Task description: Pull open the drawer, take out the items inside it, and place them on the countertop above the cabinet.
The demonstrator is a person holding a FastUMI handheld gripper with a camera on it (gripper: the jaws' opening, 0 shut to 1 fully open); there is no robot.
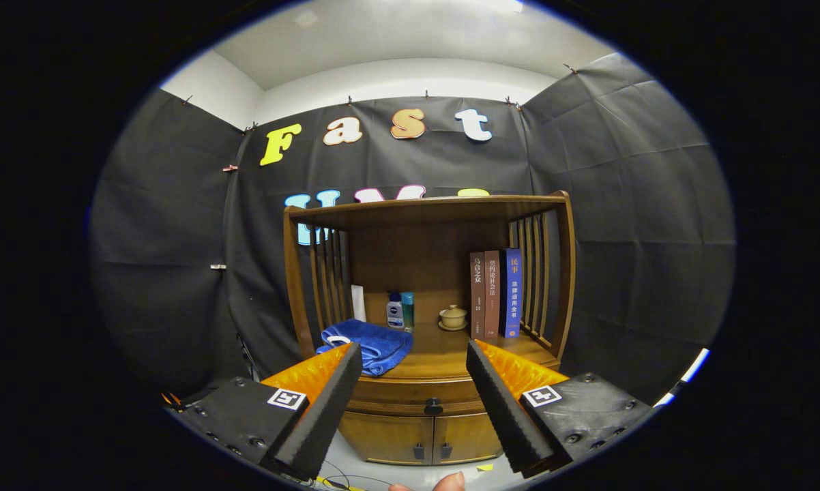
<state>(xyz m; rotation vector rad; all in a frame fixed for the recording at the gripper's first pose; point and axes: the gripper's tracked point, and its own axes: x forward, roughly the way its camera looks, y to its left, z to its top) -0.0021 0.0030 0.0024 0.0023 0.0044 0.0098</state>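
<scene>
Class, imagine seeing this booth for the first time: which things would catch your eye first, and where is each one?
Probably the wooden cabinet straight beyond the open gripper, its drawer knob showing between the fingers, drawer shut. On its countertop a blue towel lies ahead of the left finger, and three upright books stand at the right.

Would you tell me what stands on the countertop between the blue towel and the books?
In the gripper view, two small bottles and a lidded cup stand between the blue towel and the books.
</scene>
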